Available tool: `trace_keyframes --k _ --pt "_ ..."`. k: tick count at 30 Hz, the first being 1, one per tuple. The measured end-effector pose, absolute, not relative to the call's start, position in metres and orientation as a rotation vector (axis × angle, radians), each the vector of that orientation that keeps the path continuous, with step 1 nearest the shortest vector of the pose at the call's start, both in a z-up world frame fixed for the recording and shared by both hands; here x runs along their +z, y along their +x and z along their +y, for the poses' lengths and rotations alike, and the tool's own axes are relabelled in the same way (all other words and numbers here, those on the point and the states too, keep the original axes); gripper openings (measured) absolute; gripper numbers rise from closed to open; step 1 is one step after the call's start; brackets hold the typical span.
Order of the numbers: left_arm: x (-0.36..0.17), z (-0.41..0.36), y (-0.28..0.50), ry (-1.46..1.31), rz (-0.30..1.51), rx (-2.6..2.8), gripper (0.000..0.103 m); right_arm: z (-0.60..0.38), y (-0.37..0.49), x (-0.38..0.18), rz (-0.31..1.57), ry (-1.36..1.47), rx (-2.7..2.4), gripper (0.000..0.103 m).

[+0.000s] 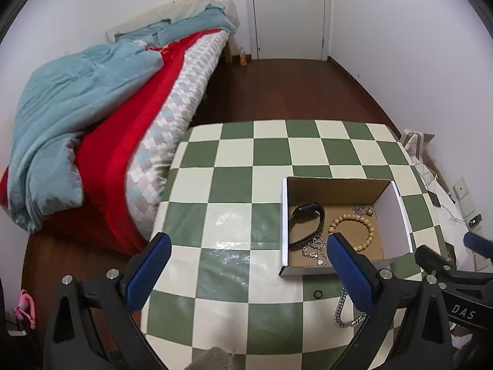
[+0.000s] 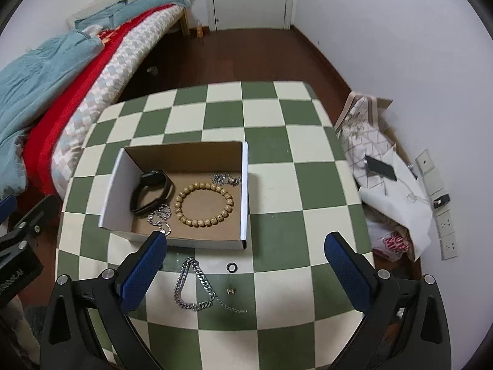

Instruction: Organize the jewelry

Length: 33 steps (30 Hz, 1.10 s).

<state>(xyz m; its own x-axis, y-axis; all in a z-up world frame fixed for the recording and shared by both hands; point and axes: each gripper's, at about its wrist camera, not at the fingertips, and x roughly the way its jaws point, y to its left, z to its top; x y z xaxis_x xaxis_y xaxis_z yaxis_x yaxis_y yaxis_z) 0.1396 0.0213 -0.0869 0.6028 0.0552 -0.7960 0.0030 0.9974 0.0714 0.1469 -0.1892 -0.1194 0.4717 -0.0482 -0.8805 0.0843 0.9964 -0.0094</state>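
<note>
I'm looking at my left gripper [image 1: 248,248]: black plastic frame, blue textured pads [image 1: 148,273], silver screws [image 1: 112,273]. My right gripper [image 2: 246,248] matches it, with white "DAS" lettering [image 1: 463,312] on its black body.

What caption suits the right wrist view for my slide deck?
Open right gripper above a silver curb-chain bracelet and small black ring, before a cardboard box holding a wooden bead bracelet.

A green-and-cream checkered table [image 2: 262,141] stands on dark reddish wooden flooring [image 1: 292,86]. Beside it lies a bed with rumpled teal and red bedding [image 1: 92,117]. White walls [image 1: 400,30] meet at a closed white door [image 1: 289,12].
</note>
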Motion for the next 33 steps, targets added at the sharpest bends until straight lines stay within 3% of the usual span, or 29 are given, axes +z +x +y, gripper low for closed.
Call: trace_keyframes --k 18,24,28,29,31,33 --pt "-0.025 0.023 0.072 0.089 0.793 0.011 0.103 -0.175 0.071 -0.040 0.906 0.011 -0.070 0.103" --pt "-0.031 0.023 0.058 0.117 0.729 0.087 0.103 -0.178 0.061 -0.052 0.910 0.039 -0.029 0.103" --pt "-0.059 0.021 0.058 0.188 0.754 0.151 0.103 -0.191 0.059 -0.096 0.975 0.080 -0.053 0.102" --pt "-0.067 0.020 0.058 0.213 0.758 0.174 0.103 -0.194 0.060 -0.107 0.989 0.093 -0.051 0.100" --pt "-0.085 0.020 0.058 0.251 0.765 0.221 0.103 -0.199 0.063 -0.135 1.029 0.130 -0.036 0.071" --pt "-0.104 0.024 0.062 0.264 0.799 0.248 0.103 -0.205 0.066 -0.168 1.085 0.179 -0.023 0.066"
